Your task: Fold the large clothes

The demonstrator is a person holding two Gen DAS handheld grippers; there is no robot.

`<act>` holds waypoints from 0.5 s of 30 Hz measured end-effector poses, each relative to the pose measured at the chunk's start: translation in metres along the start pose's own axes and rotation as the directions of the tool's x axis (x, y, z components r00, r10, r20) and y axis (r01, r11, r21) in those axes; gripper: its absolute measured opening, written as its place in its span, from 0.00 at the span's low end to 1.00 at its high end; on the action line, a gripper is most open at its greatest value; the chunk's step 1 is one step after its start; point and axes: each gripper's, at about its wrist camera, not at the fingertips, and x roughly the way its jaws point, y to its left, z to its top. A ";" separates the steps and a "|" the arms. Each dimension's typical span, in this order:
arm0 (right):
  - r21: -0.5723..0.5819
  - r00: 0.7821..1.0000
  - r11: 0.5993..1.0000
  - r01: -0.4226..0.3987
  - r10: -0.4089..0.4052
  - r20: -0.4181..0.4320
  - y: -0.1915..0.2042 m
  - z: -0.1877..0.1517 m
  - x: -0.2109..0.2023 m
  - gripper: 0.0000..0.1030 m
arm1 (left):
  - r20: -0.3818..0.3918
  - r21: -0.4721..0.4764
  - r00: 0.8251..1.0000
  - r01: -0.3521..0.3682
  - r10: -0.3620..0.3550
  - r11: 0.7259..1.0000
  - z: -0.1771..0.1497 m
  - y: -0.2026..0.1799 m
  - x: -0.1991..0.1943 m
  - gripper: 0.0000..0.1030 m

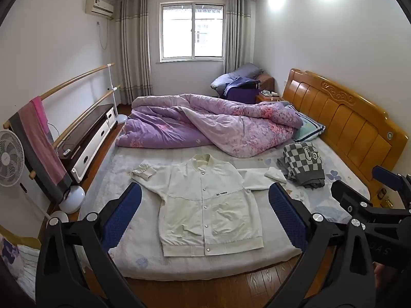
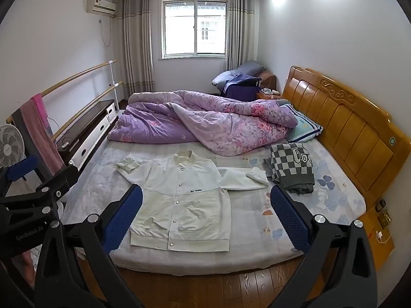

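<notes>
A white snap-button jacket (image 1: pixel 205 202) lies flat, front up, on the bed near its front edge, with both sleeves bent at its sides; it also shows in the right wrist view (image 2: pixel 179 200). My left gripper (image 1: pixel 205 218) is open and empty, held above the floor in front of the bed, its blue pads framing the jacket. My right gripper (image 2: pixel 205 220) is open and empty at about the same height, a little to the right of the jacket. Each gripper shows at the edge of the other's view.
A folded grey-and-white checked garment (image 1: pixel 303 164) lies on the bed to the jacket's right. A crumpled purple floral quilt (image 1: pixel 205 123) covers the far half. A wooden headboard (image 1: pixel 346 123) stands at right. A fan (image 1: pixel 10 156) and a towel rail (image 1: pixel 38 138) stand at left.
</notes>
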 end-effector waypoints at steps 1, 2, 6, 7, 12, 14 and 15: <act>0.000 1.000 1.000 0.000 0.000 0.002 0.002 0.001 -0.001 0.93 | 0.002 0.000 1.000 0.000 0.000 1.000 0.000 0.000 0.000 0.95; 0.009 1.000 1.000 -0.006 0.006 -0.002 0.001 0.001 -0.001 0.93 | 0.004 0.001 1.000 0.000 0.000 1.000 0.000 0.000 0.000 0.96; 0.006 1.000 1.000 -0.004 0.004 -0.002 0.002 0.002 -0.001 0.93 | 0.009 0.000 1.000 -0.001 0.001 1.000 0.000 0.000 0.000 0.95; 0.006 1.000 1.000 -0.004 0.004 -0.003 0.002 0.003 -0.001 0.93 | 0.008 0.001 1.000 0.001 -0.001 1.000 0.000 0.000 0.000 0.96; 0.007 1.000 1.000 -0.007 0.007 -0.001 0.004 0.003 0.000 0.93 | 0.006 0.004 1.000 -0.004 0.004 1.000 0.000 0.000 0.000 0.95; 0.004 1.000 1.000 -0.009 0.009 -0.003 0.005 0.003 0.000 0.93 | 0.007 0.006 1.000 -0.007 0.007 1.000 0.002 -0.003 0.002 0.95; 0.014 1.000 1.000 -0.010 0.010 -0.005 0.004 0.004 0.002 0.93 | 0.007 0.005 1.000 -0.007 0.007 1.000 0.003 -0.004 0.007 0.95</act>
